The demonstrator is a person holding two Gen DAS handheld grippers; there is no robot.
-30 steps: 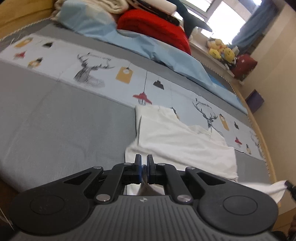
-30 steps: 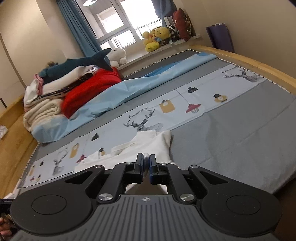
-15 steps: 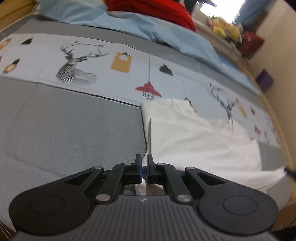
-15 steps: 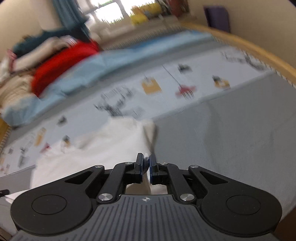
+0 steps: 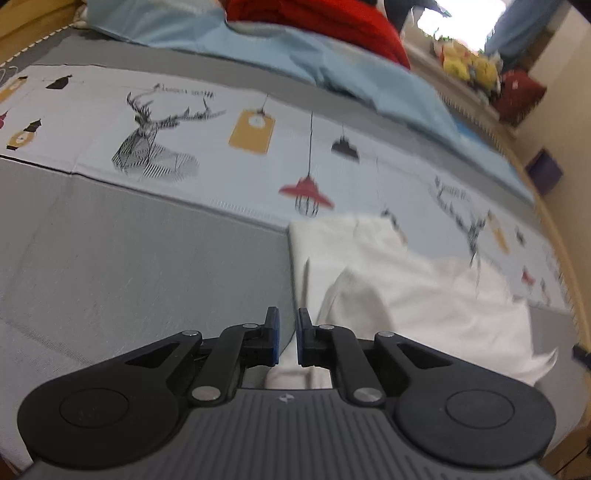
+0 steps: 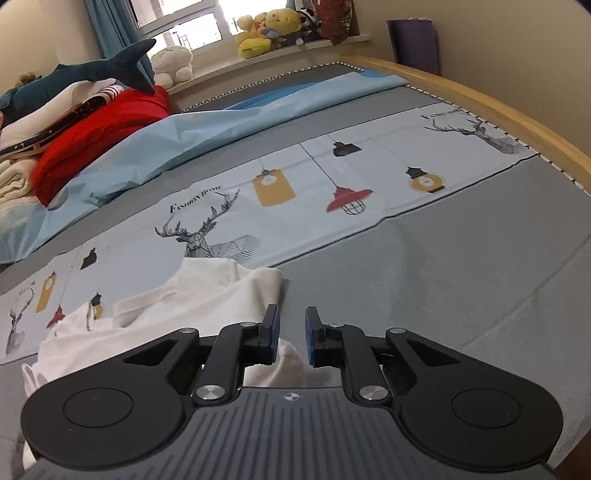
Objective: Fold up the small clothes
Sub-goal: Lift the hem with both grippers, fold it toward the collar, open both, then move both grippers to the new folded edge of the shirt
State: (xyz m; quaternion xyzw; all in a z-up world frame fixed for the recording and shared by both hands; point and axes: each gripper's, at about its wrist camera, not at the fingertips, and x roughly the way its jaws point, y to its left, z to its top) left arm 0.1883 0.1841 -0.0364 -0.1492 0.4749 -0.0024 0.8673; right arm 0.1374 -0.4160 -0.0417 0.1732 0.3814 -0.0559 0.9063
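Observation:
A small white garment (image 5: 413, 295) lies partly folded on the grey bed cover, its near part doubled over. It also shows in the right wrist view (image 6: 192, 302). My left gripper (image 5: 287, 334) is open by a small gap, empty, just above the garment's left near edge. My right gripper (image 6: 291, 334) is open and empty, at the garment's right near corner, with cloth under its left finger.
The bed cover (image 6: 443, 295) has a printed pale band with deer and lamps (image 5: 155, 144). A blue sheet (image 6: 207, 133), a red blanket (image 6: 92, 140) and stacked bedding lie at the back. A wooden bed frame (image 6: 517, 122) runs along the right. Plush toys (image 6: 266, 33) sit on the windowsill.
Both grippers were shut on the garment's near edge and carried it forward over itself. Both have now opened and let the cloth go.

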